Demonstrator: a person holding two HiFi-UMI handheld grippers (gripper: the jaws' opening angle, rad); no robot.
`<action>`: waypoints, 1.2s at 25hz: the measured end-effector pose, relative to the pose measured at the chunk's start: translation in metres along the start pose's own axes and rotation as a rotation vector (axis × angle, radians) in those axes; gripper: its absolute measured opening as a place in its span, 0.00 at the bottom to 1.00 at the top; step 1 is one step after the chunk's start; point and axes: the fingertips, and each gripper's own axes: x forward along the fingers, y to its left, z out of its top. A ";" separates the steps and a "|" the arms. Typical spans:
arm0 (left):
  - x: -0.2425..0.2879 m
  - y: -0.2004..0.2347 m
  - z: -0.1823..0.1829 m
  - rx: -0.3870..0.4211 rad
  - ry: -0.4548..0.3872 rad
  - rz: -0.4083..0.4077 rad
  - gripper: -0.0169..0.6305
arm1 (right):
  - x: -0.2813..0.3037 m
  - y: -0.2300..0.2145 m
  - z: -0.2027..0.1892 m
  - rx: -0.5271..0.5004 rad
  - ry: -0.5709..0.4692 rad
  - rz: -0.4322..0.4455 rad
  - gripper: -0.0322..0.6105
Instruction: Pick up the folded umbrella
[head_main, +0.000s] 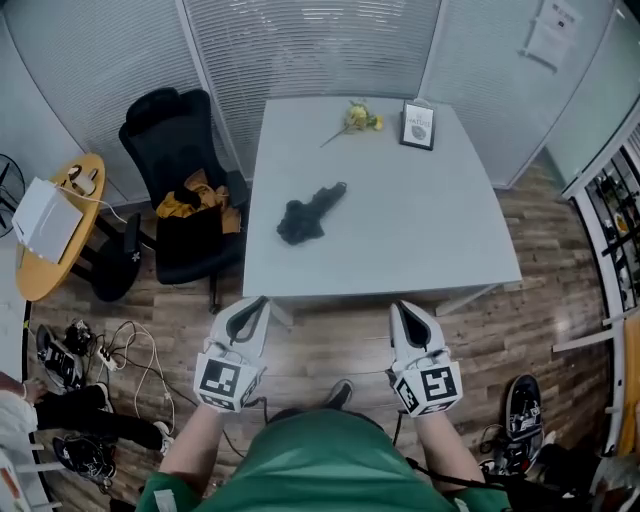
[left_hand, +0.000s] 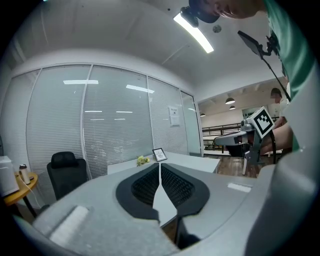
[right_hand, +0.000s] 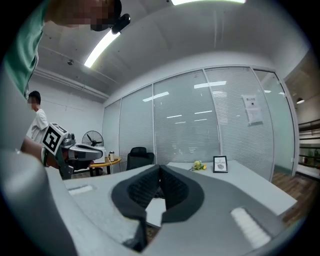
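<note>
Folded umbrella (head_main: 310, 212): black and slightly crumpled, lying loose on the counter (head_main: 430, 230), a little left of the counter's middle; we see nothing touching it.
Left tongs (head_main: 260, 302): closed on nothing, with the tips meeting; we hold them just off the counter's near edge, toward its left corner, well apart from the umbrella.
Right tongs (head_main: 405, 306): closed and empty too, tips together; we hold them off the counter's near edge, further right, pointing toward the counter.
Yellow flower (head_main: 358, 118): lying near the counter's far edge, beyond the umbrella.
Picture frame (head_main: 418, 125): standing at the counter's far edge, just right of the flower.
Office chair (head_main: 180, 190): black, beside the counter's left edge, with an ochre cloth (head_main: 200, 200) on its seat.
</note>
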 end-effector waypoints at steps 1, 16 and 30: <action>0.006 -0.001 0.002 0.004 0.005 0.007 0.05 | 0.003 -0.007 -0.001 0.007 -0.001 0.004 0.05; 0.095 0.036 -0.008 0.026 0.082 0.009 0.06 | 0.069 -0.060 -0.016 0.048 0.040 0.005 0.05; 0.237 0.112 -0.057 -0.067 0.208 -0.211 0.47 | 0.164 -0.109 -0.005 0.062 0.082 -0.216 0.05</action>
